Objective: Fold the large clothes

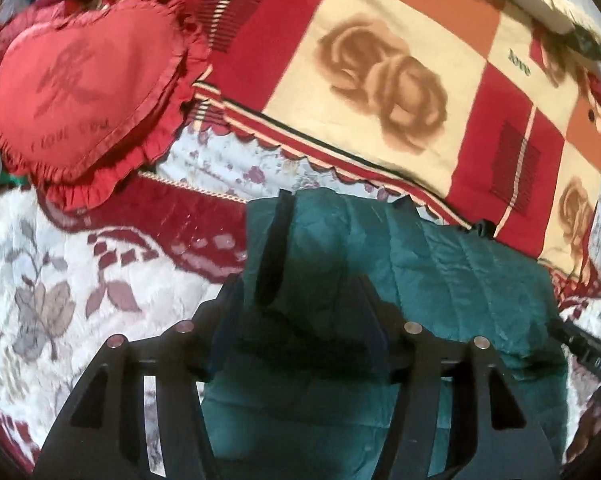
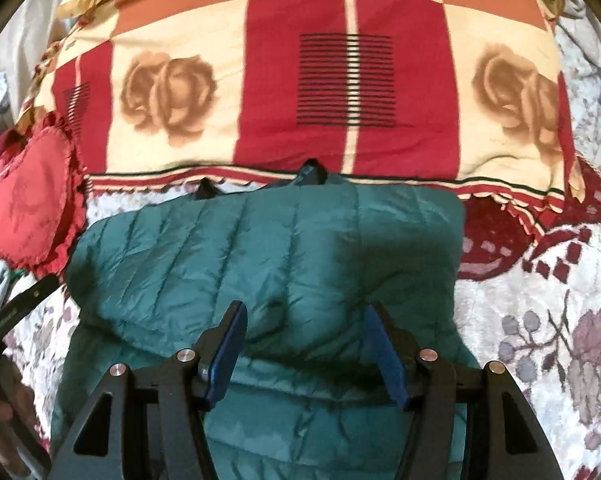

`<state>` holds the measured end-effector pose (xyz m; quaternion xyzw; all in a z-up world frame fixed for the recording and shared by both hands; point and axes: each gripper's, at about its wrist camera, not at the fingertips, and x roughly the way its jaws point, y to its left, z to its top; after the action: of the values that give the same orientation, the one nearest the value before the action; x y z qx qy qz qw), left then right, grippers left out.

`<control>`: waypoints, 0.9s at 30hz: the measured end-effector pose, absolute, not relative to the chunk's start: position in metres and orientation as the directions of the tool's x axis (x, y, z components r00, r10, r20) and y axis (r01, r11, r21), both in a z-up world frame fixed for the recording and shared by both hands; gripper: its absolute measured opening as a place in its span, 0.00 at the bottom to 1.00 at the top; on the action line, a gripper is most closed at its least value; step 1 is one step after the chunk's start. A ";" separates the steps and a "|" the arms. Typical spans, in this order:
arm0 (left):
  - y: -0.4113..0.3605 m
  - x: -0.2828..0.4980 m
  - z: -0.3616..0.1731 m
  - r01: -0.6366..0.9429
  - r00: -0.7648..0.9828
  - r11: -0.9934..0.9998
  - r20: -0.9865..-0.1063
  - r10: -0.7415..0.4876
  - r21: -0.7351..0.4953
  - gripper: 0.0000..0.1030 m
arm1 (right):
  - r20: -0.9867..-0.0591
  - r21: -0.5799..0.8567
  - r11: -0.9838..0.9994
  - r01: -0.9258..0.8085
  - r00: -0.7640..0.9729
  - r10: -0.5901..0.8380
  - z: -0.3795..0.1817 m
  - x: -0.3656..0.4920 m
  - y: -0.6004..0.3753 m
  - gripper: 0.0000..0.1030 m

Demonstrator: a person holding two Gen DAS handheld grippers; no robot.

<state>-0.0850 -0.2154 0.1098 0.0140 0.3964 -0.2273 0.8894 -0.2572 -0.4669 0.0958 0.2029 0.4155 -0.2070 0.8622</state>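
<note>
A dark green quilted puffer jacket (image 2: pixel 268 248) lies folded over on the floral bedspread; it also shows in the left wrist view (image 1: pixel 440 272). My right gripper (image 2: pixel 304 320) is open, its blue pads (image 2: pixel 228 344) spread over the jacket's near folded edge, holding nothing. My left gripper (image 1: pixel 300 292) is open above the jacket's left part, its fingers in shadow with green cloth lying between them. A black strip (image 1: pixel 274 248) runs along the jacket's left edge.
A red, cream and orange rose-print blanket (image 2: pixel 340 80) lies beyond the jacket. A red heart-shaped frilled cushion (image 1: pixel 80 92) sits at the left, also in the right wrist view (image 2: pixel 28 216). The floral bedspread (image 2: pixel 540 320) surrounds the jacket. The other gripper's black body (image 1: pixel 588 356) is at right.
</note>
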 end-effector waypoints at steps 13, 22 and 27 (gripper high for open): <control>-0.232 -0.070 0.059 0.428 0.526 0.903 -0.807 -0.270 -0.023 0.59 | -0.850 0.052 0.845 0.532 0.467 -0.241 0.062 -0.235 -0.472 0.68; -0.203 -0.089 0.085 0.422 0.552 0.906 -0.782 -0.289 -0.037 0.59 | -0.825 0.134 0.825 0.549 0.523 -0.214 0.096 -0.275 -0.463 0.68; -0.182 -0.107 0.093 0.424 0.559 0.905 -0.773 -0.301 -0.045 0.59 | -0.841 0.131 0.825 0.550 0.503 -0.202 0.091 -0.297 -0.452 0.68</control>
<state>-0.1069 -0.1818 0.0932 0.0730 0.4219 -0.2058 0.8799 -0.2970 -0.4521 0.0910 0.1950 0.4462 -0.2227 0.8445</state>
